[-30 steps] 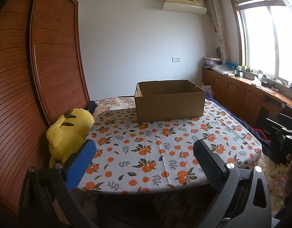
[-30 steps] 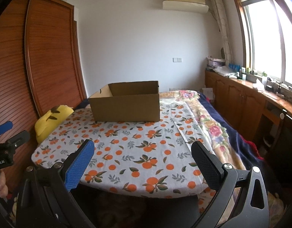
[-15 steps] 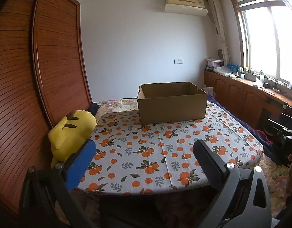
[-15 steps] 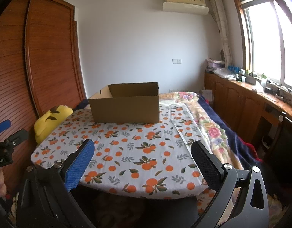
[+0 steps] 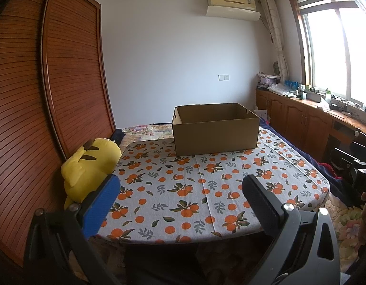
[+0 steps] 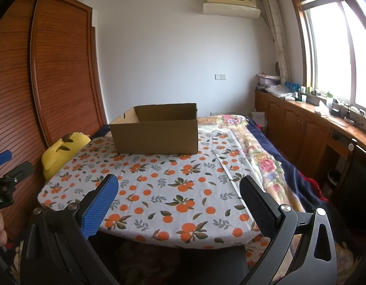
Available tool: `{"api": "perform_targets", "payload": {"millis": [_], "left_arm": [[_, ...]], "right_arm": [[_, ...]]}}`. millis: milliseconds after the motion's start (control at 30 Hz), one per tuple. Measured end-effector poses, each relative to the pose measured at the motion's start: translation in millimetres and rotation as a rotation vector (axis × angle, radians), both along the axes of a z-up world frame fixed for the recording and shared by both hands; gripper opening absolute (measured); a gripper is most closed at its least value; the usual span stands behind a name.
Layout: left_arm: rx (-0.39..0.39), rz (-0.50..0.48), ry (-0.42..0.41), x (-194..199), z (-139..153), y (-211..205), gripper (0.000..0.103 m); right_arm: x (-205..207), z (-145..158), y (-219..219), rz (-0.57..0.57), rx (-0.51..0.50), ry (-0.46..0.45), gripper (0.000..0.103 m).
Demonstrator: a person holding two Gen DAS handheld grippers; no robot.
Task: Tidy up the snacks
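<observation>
Orange-print tablecloth [image 5: 206, 190] covers the table; 1 open cardboard box [image 5: 215, 129] sits at its far side, beside a yellow plush [image 5: 87, 168]; left gripper [image 5: 180, 201] and right gripper [image 6: 178, 204] hover near the front edge, jaws spread, holding nothing.

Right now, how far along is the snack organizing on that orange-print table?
Nothing looks done yet. The open brown cardboard box sits on the orange-print tablecloth, and no snacks are visible around it; its floor is hidden. Nothing is in hand: the left gripper and right gripper are both open and empty. All the organizing remains.
</observation>
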State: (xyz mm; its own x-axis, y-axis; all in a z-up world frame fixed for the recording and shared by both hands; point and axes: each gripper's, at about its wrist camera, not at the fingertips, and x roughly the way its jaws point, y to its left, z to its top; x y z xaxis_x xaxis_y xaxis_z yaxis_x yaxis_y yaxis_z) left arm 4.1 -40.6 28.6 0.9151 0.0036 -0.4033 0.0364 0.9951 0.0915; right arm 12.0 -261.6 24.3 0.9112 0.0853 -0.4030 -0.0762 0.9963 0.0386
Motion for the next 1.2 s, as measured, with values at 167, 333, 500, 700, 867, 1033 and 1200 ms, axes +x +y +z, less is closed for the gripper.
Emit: {"api": "perform_targets", "payload": {"millis": [167, 333, 500, 700, 867, 1033, 1200], "left_arm": [[0.001, 0.000, -0.001, -0.2, -0.1, 0.1, 0.103], [-0.003, 0.000, -0.007, -1.3, 2.4, 0.3, 0.103], [-0.001, -0.001, -0.009, -1.2, 2.3, 0.4, 0.103], [-0.001, 0.001, -0.008, -1.7, 2.0, 0.1, 0.103], [-0.001, -0.002, -0.009, -2.0, 2.1, 0.0, 0.103], [-0.002, -0.002, -0.010, -2.1, 1.9, -0.3, 0.103], [-0.001, -0.003, -0.009, -2.3, 1.7, -0.5, 0.103]], "right_arm": [[-0.7, 0.1, -0.3, -0.002, -0.003, -0.004, 0.103], [-2.0, 0.4, -1.2, -0.005, -0.005, -0.006, 0.103], [-1.4, 0.8, -1.9, -0.006, -0.006, -0.007, 0.103], [-1.1, 0.8, -3.3, -0.008, -0.004, -0.006, 0.103], [-1.8, 0.8, -3.6, -0.008, -0.005, -0.010, 0.103], [-0.9, 1.0, -3.7, -0.009, -0.001, -0.005, 0.103], [-1.0, 0.7, -3.5, -0.008, 0.000, -0.003, 0.103]]}}
